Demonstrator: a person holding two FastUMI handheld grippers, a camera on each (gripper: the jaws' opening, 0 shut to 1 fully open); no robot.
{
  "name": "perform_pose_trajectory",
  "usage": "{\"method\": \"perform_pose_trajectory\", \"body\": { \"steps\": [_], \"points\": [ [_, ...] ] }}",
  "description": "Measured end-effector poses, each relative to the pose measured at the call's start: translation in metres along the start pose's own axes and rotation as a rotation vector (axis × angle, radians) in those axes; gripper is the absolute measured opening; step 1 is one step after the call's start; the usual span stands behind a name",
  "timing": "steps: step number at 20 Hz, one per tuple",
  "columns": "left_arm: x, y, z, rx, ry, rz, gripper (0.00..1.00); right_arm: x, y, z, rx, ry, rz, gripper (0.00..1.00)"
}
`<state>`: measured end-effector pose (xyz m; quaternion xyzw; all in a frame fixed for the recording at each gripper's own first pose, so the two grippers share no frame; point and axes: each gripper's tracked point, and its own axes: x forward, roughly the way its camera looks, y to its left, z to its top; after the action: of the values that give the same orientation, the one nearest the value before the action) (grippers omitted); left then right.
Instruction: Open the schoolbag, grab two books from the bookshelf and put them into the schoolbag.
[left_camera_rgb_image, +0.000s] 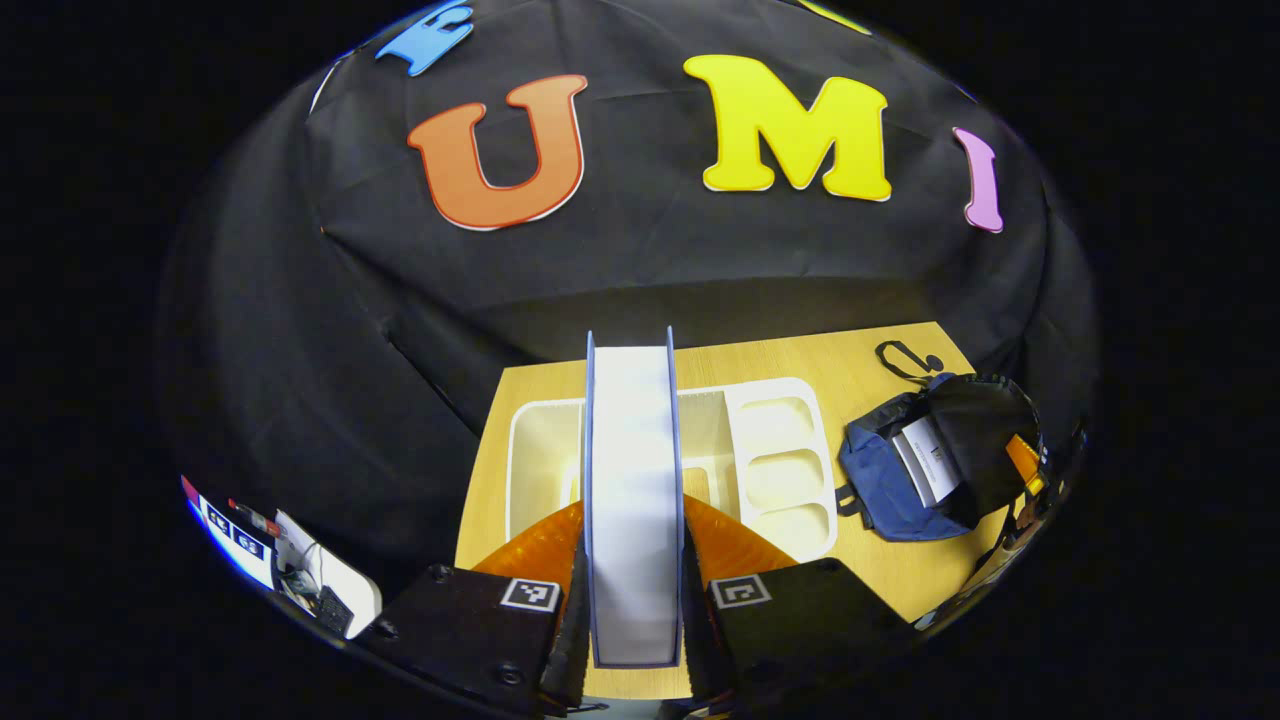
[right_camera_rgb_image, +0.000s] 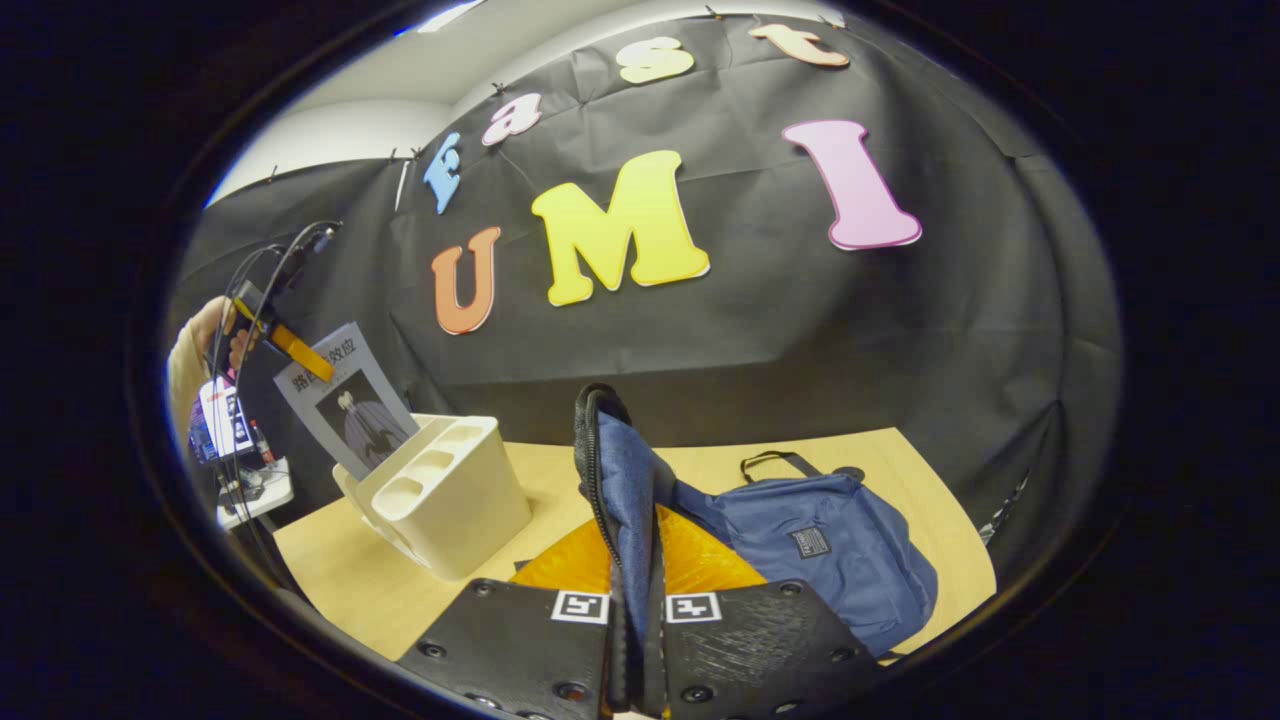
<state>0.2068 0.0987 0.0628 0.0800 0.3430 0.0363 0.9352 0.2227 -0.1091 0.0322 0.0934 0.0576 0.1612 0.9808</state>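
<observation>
In the left gripper view we see the left gripper (left_camera_rgb_image: 634, 600) clamped on a book (left_camera_rgb_image: 634, 480), one finger against each cover; the book stands upright with its white page edge toward the camera, held above the white bookshelf (left_camera_rgb_image: 780, 450), whose three small pockets lie on the right side and whose larger bay sits behind the book, partly hidden by it. The bookshelf rests on the wooden table (left_camera_rgb_image: 860, 360); to its right lies the schoolbag (left_camera_rgb_image: 900, 480), navy with a dark inner lining, its mouth open and a book's white pages (left_camera_rgb_image: 925, 460) showing inside; a black loop strap (left_camera_rgb_image: 905, 360) lies on the table just beyond the bag. At the lower left, off the table, we make out a small cluttered stand (left_camera_rgb_image: 300, 570).

In the right gripper view the right gripper (right_camera_rgb_image: 636, 640) has its fingers nearly together on the raised edge of the schoolbag (right_camera_rgb_image: 820, 540), pinching the blue fabric and its black zipper band so the flap stands upright between them; the rest of the bag slumps on the table (right_camera_rgb_image: 350, 570) to the right. Left of it stands the bookshelf (right_camera_rgb_image: 445, 490); above it a book (right_camera_rgb_image: 345, 400) hangs in the other gripper, with a hand (right_camera_rgb_image: 205, 340) behind.
</observation>
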Motion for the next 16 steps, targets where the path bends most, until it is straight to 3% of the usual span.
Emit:
{"method": "perform_pose_trajectory", "body": {
  "steps": [1,3,9,10,16],
  "points": [
    [-0.008,-0.004,0.006,0.026,-0.025,-0.001,0.44,0.0,0.002,0.0,0.002,0.001,0.006,0.06],
    [-0.026,-0.014,0.022,0.058,-0.092,-0.008,0.4,-0.001,0.002,-0.001,0.005,0.001,0.009,0.06],
    [-0.066,-0.051,0.049,0.068,-0.239,-0.08,0.43,-0.001,-0.001,0.0,0.026,0.004,0.01,0.06],
    [-0.068,-0.06,0.049,0.064,-0.248,-0.099,0.4,0.0,-0.002,0.002,0.033,0.006,0.004,0.06],
    [-0.059,-0.115,0.056,-0.041,-0.278,-0.312,0.4,0.006,0.0,0.011,-0.001,0.018,-0.03,0.06]
  ]
}}
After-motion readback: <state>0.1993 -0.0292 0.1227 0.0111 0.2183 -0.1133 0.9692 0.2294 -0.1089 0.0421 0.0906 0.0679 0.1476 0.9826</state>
